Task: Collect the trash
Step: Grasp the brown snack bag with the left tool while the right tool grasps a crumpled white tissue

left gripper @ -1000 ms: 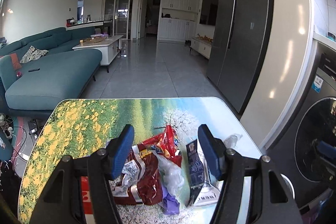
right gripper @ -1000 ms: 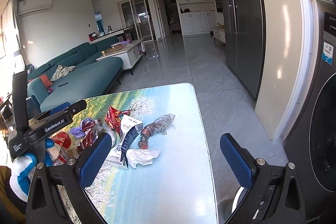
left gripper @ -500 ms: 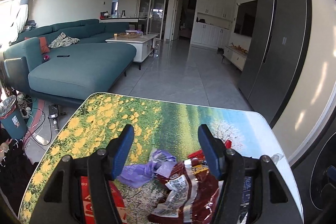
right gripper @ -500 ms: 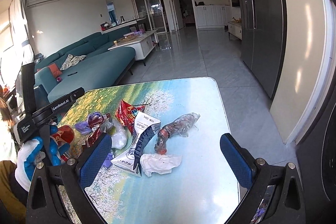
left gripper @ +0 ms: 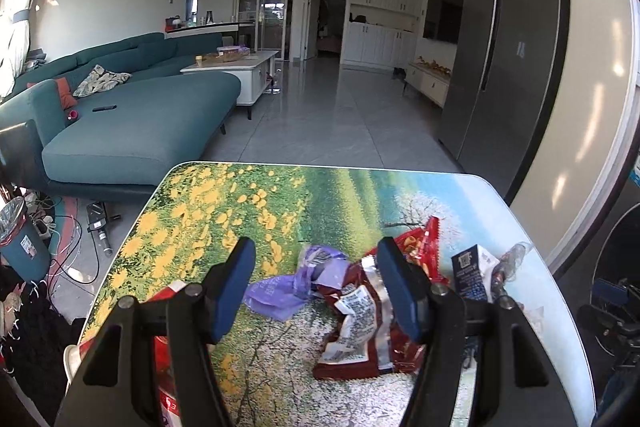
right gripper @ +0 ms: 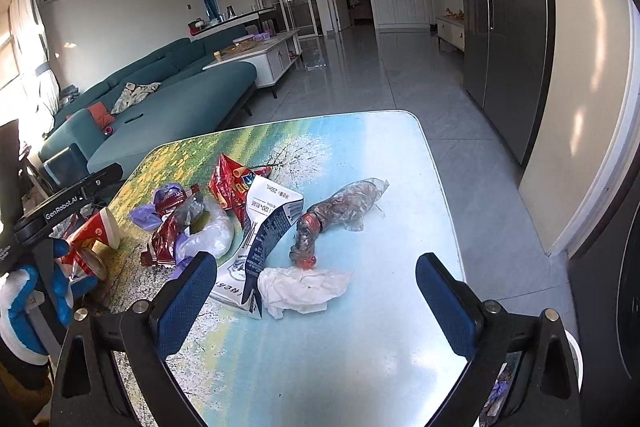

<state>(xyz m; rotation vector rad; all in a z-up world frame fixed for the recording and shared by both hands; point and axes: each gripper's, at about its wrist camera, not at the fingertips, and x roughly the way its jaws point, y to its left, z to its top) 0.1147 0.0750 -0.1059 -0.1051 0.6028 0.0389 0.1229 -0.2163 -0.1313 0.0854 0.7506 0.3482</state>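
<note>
Trash lies in a heap on the picture-printed table (right gripper: 360, 147). In the right wrist view a crumpled white tissue (right gripper: 304, 287) sits just ahead, between the fingers of my right gripper (right gripper: 314, 303), whose jaws are closing without touching it. Behind it are a flattened milk carton (right gripper: 260, 239), a crushed plastic bottle (right gripper: 340, 215), a red snack bag (right gripper: 232, 187) and a clear plastic bag (right gripper: 208, 235). My left gripper (left gripper: 316, 287) hovers open over a purple wrapper (left gripper: 288, 287) and a dark red foil bag (left gripper: 360, 319), gripping neither.
A red paper cup (right gripper: 96, 231) lies at the table's left edge beside a gloved hand (right gripper: 24, 291). A teal bin (left gripper: 20, 239) and cables are on the floor left of the table. Fridge (left gripper: 508, 67) and washing machine (right gripper: 616, 267) stand on the right.
The left wrist view has swung left, so the heap now sits further right. The right gripper has come lower and nearer the tissue, and its fingers stand slightly closer together.
</note>
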